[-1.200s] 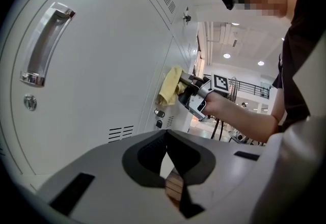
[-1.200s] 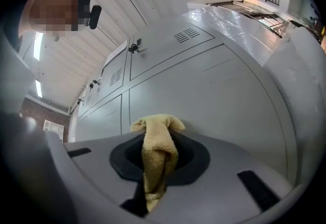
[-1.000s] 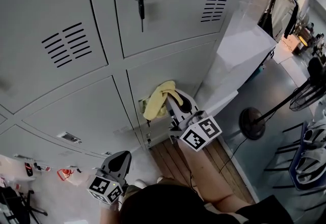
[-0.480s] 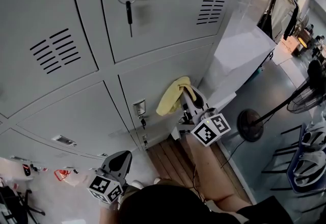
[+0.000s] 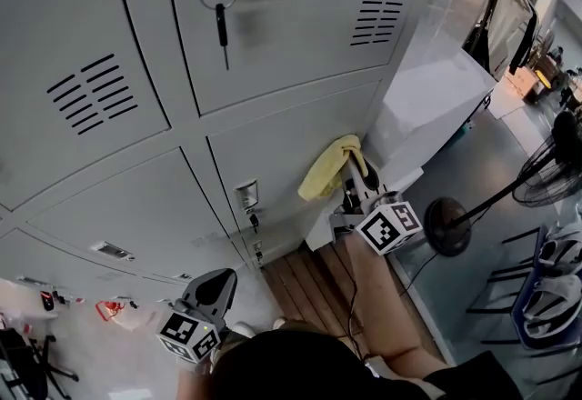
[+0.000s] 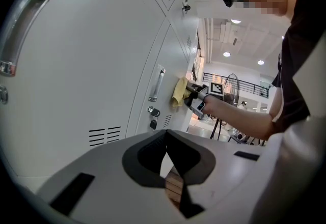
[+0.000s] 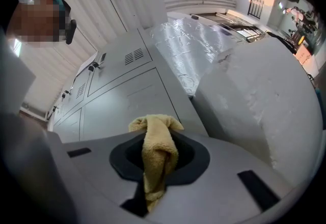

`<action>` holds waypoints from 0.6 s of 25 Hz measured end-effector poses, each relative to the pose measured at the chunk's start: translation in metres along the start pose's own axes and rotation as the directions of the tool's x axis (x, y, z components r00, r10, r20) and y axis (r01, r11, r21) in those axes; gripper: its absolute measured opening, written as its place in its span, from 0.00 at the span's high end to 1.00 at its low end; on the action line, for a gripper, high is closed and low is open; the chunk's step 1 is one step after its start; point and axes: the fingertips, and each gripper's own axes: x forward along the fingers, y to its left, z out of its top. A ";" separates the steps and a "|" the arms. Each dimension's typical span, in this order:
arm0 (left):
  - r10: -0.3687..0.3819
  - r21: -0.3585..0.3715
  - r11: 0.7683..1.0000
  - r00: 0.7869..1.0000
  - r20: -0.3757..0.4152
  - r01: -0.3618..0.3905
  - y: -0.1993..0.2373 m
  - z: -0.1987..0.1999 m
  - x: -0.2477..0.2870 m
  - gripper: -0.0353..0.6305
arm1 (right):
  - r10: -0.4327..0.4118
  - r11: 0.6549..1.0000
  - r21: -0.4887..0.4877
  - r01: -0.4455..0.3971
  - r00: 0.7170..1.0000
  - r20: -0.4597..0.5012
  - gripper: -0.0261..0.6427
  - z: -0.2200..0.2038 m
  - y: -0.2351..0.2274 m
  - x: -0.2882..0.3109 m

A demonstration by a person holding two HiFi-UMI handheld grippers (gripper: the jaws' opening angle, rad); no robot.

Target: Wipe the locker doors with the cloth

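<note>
Yellow cloth [image 5: 332, 166] is bunching up against the lower locker door [image 5: 282, 144], out by that door's right edge and well right of its lock [image 5: 247, 196]. R gripper [image 5: 353, 178] is clamping it: jaws are pinching a fold, w/ the rest spilling out front and hanging down btwn them, plain in the right gripper view. L gripper [image 5: 211, 285] is hanging low near the floor, apart from the lockers, jaws pressed together w/ nothing in them.

Step in hand, I'd say, is wiping this lower door, and the cloth is looking to be in contact w/ the panel. The upper door [image 5: 291, 35], its key [image 5: 221, 21] dangling, is sitting above.

Next move prob. calls for firm pressure and a sweep across the panel toward the lock, steering round it so the cloth isn't snagging. White block [image 5: 436, 89] is crowding the lockers' right side, leaving little room there.
</note>
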 end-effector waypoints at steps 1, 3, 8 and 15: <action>-0.001 0.000 1.000 1.000 0.001 0.001 0.000 -0.001 0.000 0.94 | -0.008 1.000 0.004 0.008 1.000 -0.001 0.88 -0.001 -0.004 -0.001; -0.001 -0.001 1.000 1.000 -0.001 0.001 0.000 -0.003 0.000 0.94 | -0.025 1.000 0.012 0.025 1.000 -0.005 0.88 -0.004 -0.011 -0.003; 0.010 -0.003 1.000 1.000 -0.010 -0.010 0.001 -0.003 -0.001 0.94 | -0.065 0.997 0.033 0.066 0.997 -0.028 0.88 -0.015 -0.025 -0.009; 0.017 -0.008 1.000 1.000 -0.017 -0.017 0.004 -0.006 -0.007 0.94 | -0.088 0.995 0.043 0.090 0.995 -0.055 0.88 -0.032 -0.024 -0.013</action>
